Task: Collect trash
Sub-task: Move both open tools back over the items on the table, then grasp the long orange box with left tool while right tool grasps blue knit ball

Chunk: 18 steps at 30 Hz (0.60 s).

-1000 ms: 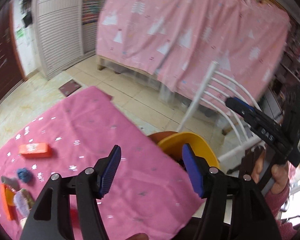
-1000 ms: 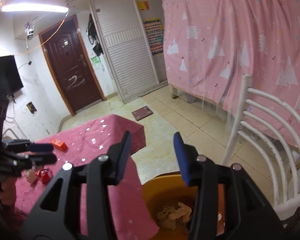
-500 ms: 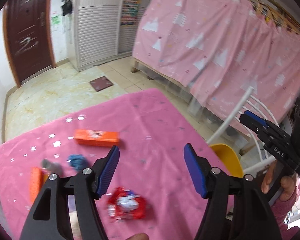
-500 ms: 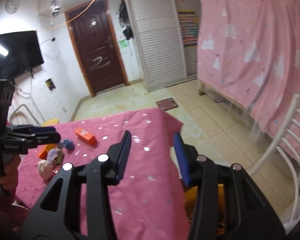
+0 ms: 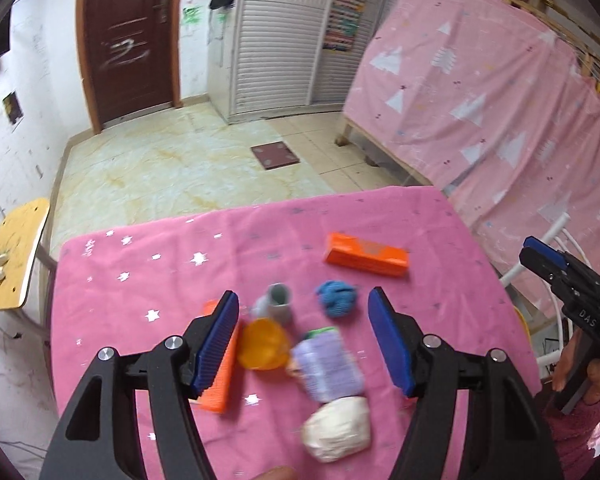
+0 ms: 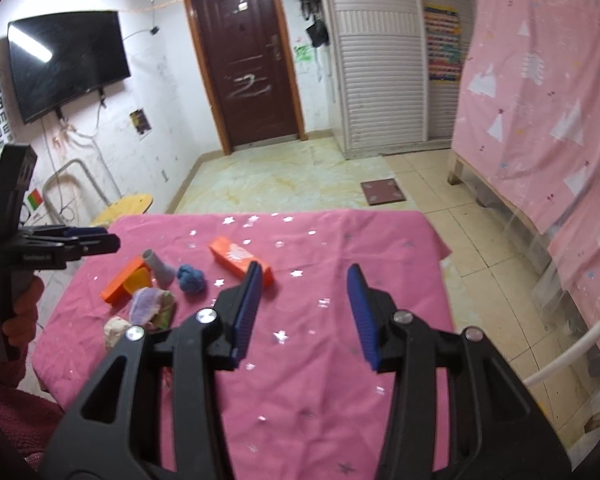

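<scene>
you have swung both empty tongs from the yellow bin back over the pink table (image 5: 140, 272); left gripper (image 5: 304, 336) and right gripper (image 6: 302, 312) gape apart; litter waits near left, purple wrapper (image 5: 328, 364) first.

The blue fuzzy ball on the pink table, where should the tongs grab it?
Grab the blue fuzzy ball across its middle, coming straight down from above. It is a round, soft lump lying free on the cloth, with clear gaps on its sides for the left tongs, which stand open.

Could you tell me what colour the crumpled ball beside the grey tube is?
The crumpled ball is blue, clearest in the left wrist view.
</scene>
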Available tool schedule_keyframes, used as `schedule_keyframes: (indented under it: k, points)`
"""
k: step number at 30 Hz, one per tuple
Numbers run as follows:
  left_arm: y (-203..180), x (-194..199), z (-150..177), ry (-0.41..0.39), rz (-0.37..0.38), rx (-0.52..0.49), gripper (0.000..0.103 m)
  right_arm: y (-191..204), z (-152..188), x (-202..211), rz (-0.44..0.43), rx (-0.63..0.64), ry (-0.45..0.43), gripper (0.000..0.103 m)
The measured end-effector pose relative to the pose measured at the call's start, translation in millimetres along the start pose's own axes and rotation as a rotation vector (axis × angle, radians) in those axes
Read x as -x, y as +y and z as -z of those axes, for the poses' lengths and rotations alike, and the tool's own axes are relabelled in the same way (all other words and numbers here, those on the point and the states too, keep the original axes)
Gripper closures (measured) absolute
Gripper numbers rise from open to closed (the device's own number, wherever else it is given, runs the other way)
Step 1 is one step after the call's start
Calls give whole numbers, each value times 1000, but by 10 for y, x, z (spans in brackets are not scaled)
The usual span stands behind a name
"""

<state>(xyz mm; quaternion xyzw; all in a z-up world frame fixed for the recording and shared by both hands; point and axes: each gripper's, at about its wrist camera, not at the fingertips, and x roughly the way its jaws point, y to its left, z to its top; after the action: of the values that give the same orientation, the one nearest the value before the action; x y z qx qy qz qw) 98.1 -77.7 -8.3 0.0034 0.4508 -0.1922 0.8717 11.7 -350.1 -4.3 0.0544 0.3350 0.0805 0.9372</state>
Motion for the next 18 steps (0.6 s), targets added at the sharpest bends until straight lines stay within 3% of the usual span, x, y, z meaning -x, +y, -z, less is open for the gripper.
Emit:
schedule_keyframes:
  k: [9, 18]
  points:
    - [368, -100, 173, 41, 2, 30, 43, 372, -93, -333, -50, 59, 60, 61]
    - [435, -286, 438, 120, 14, -60, 43, 619, -95, -727, -113, 83, 144, 61]
